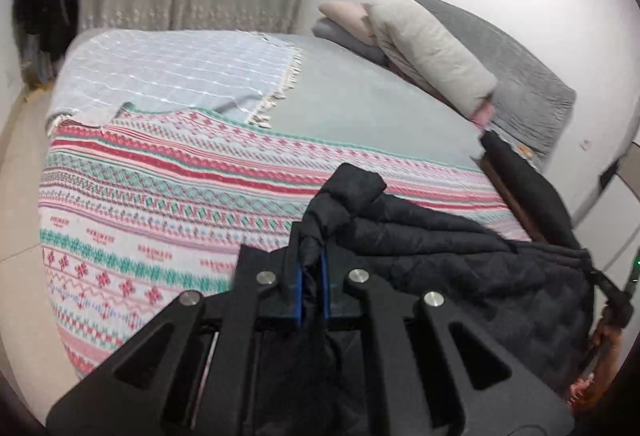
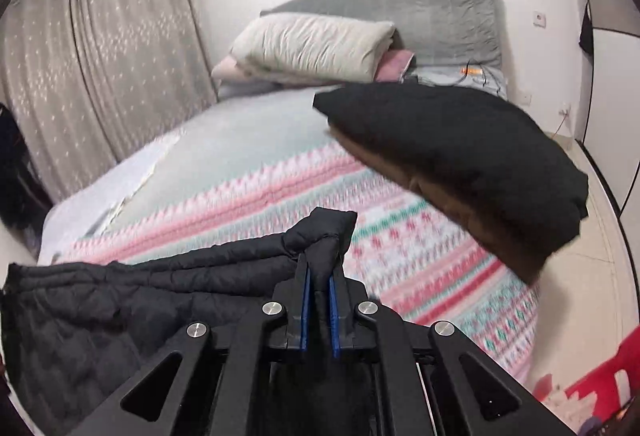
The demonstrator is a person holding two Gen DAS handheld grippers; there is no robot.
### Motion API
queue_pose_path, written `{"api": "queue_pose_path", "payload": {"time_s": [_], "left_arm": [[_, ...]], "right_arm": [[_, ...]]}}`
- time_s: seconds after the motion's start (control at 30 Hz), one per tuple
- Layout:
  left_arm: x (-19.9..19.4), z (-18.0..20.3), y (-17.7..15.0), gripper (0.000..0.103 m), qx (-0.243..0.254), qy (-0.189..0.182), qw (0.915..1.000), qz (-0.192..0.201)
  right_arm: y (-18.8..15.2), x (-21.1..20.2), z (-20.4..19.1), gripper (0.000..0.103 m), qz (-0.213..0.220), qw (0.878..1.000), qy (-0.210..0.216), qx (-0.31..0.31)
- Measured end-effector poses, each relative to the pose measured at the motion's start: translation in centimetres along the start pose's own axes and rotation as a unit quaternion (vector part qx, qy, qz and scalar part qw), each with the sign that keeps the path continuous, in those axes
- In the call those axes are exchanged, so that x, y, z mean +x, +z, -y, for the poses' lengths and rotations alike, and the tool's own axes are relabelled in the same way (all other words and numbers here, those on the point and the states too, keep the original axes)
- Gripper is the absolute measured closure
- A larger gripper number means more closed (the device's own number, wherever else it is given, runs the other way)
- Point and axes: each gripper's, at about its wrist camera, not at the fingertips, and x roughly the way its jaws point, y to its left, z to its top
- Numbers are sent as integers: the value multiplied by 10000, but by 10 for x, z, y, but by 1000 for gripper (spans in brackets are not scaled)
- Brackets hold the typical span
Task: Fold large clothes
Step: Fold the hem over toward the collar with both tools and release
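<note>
Black quilted jacket (image 1: 460, 256) is held up above the bed (image 1: 360, 115), stretched betw. the two tools. Left hand-held gripper (image 1: 311, 268) has its blue pads pressed onto a bunched edge of the fabric; the cloth sticks up past the tips and runs off to the right. Right hand-held gripper (image 2: 319, 276) pinches another bunched edge of the same jacket (image 2: 120, 296), which hangs away to the left in that view.

Under the jacket lies a patterned blanket (image 1: 160, 203) w. pink, red and teal stripes. A pale blue striped throw (image 1: 172, 71) lies beyond it. Folded dark clothes (image 2: 460, 155) sit on the bed's right side, blurred. Beige pillow (image 2: 312, 43) rests at the grey headboard (image 2: 440, 7). Curtain (image 2: 100, 75) hangs on the far side.
</note>
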Motion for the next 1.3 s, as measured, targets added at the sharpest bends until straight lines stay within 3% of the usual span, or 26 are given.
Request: {"api": "queue_pose_path", "payload": {"time_s": [0.23,0.43,0.63,0.7,0.77,0.87,0.93,1.0,1.07,1.17,1.3], "left_arm": [[61,-12,1,95,-114,223,9994,-218],[112,-13,-9,95,112,586,9962,-628],[132,-17,-15,90,94,749,9935,-849],[133,-19,-14,83,62,872,9924,-864],[130,-23,-13,67,17,1051,9911,-818],[116,-29,-11,47,-26,1385,9884,-615],[107,-31,-8,41,0,1545,9865,-542],[96,-28,-5,38,94,1637,9851,-514],[83,-17,-2,26,206,1696,9839,-527],[62,9,-3,19,420,1443,9875,-464],[47,61,-17,14,872,723,9925,-458]], "right_arm": [[6,58,-8,96,-10,9995,-230,-216],[-7,115,8,96,-676,9972,-260,-187],[-22,140,32,92,-1091,9932,-367,169],[-25,140,40,88,-1127,9921,-452,306],[-26,136,49,81,-1112,9914,-520,459],[-23,124,53,80,-1030,9901,-864,394],[-19,116,55,77,-996,9899,-958,321],[-13,109,52,70,-946,9902,-1005,208],[-5,98,41,55,-812,9919,-977,-16],[6,83,17,38,-605,9952,-739,-218],[10,62,-40,28,-446,9965,-218,-679]]}}
